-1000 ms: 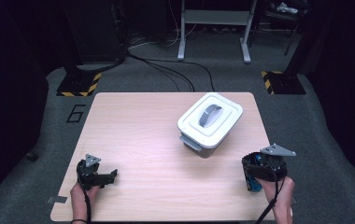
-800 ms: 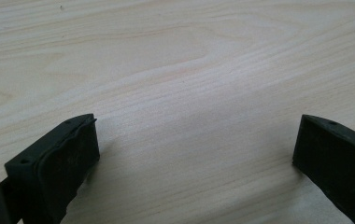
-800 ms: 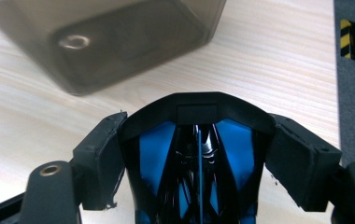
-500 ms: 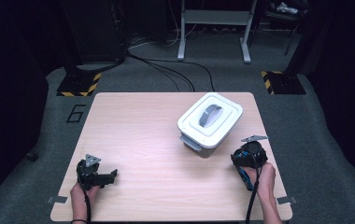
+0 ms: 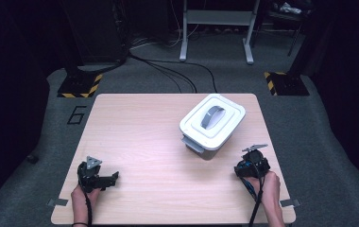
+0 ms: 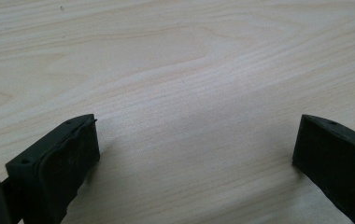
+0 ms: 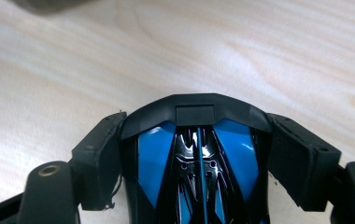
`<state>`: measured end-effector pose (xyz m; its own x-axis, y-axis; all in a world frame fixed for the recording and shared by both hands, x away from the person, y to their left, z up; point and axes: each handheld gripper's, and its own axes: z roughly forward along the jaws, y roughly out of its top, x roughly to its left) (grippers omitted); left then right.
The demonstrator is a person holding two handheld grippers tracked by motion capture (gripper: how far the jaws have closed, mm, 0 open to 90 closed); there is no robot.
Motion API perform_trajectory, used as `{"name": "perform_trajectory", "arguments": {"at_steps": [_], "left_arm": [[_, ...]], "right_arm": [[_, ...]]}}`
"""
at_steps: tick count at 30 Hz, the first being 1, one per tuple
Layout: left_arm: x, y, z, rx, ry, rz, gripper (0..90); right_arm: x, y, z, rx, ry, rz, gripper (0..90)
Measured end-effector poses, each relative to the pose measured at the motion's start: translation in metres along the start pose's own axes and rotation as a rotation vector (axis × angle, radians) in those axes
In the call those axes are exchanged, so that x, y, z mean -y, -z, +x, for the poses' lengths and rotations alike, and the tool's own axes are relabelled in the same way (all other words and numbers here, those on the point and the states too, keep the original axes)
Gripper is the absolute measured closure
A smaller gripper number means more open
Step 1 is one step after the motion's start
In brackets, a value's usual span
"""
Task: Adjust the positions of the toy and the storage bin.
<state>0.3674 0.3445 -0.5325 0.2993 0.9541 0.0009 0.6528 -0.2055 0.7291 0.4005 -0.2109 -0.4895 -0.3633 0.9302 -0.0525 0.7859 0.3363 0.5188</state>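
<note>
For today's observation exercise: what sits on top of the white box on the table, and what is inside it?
On the white box sits a white lid with a grey handle. The lid covers the box, so its contents cannot be seen.

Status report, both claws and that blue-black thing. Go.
Left claw open, empty, low over the table. Right claw shut on blue-and-black object, near the table's right edge. White lidded container ahead, lid on, untouched. Nothing in the way.
</note>
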Motion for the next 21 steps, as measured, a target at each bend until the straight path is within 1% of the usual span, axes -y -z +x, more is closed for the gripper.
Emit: {"name": "perform_trajectory", "arguments": {"at_steps": [1,2,4,6,7,8,9,10,11,13,16,19,20,21], "left_arm": [[0.0,0.0,0.0,0.0,0.0,0.0,0.5],[0.0,0.0,0.0,0.0,0.0,0.001,0.5],[0.0,0.0,0.0,0.0,0.0,0.0,0.5],[0.0,0.0,0.0,0.0,0.0,0.0,0.5],[0.0,0.0,0.0,0.0,0.0,0.0,0.5],[0.0,0.0,0.0,0.0,0.0,0.0,0.5],[0.0,0.0,0.0,0.0,0.0,0.0,0.5],[0.0,0.0,0.0,0.0,0.0,0.0,0.4],[0.0,0.0,0.0,0.0,0.0,0.0,0.5],[0.0,0.0,0.0,0.0,0.0,0.0,0.5],[0.0,0.0,0.0,0.0,0.0,0.0,0.5],[0.0,0.0,0.0,0.0,0.0,0.0,0.5],[0.0,0.0,0.0,0.0,0.0,0.0,0.5],[0.0,0.0,0.0,0.0,0.0,0.0,0.5]], "right_arm": [[0.002,-0.001,0.0,-0.002,0.007,0.003,24.3],[0.004,-0.001,0.0,-0.001,0.007,-0.011,24.2],[0.004,-0.001,-0.001,-0.013,0.0,-0.01,23.6],[0.003,-0.001,-0.001,-0.015,-0.007,-0.014,22.6],[0.003,-0.001,-0.001,-0.021,-0.017,-0.016,20.8],[0.003,-0.001,-0.001,-0.031,-0.022,-0.027,16.9],[0.002,0.0,-0.002,-0.043,-0.029,-0.026,13.2],[0.0,0.004,-0.002,-0.055,-0.032,-0.038,11.5],[0.0,0.004,-0.002,-0.055,-0.032,-0.038,11.5],[-0.003,0.011,0.001,-0.063,-0.021,-0.066,9.2],[-0.007,0.017,0.003,-0.071,-0.017,-0.084,8.9],[-0.013,0.027,0.007,-0.074,-0.01,-0.119,9.0],[-0.018,0.034,0.01,-0.087,-0.003,-0.141,9.3],[-0.018,0.034,0.01,-0.087,-0.003,-0.141,9.3]]}}
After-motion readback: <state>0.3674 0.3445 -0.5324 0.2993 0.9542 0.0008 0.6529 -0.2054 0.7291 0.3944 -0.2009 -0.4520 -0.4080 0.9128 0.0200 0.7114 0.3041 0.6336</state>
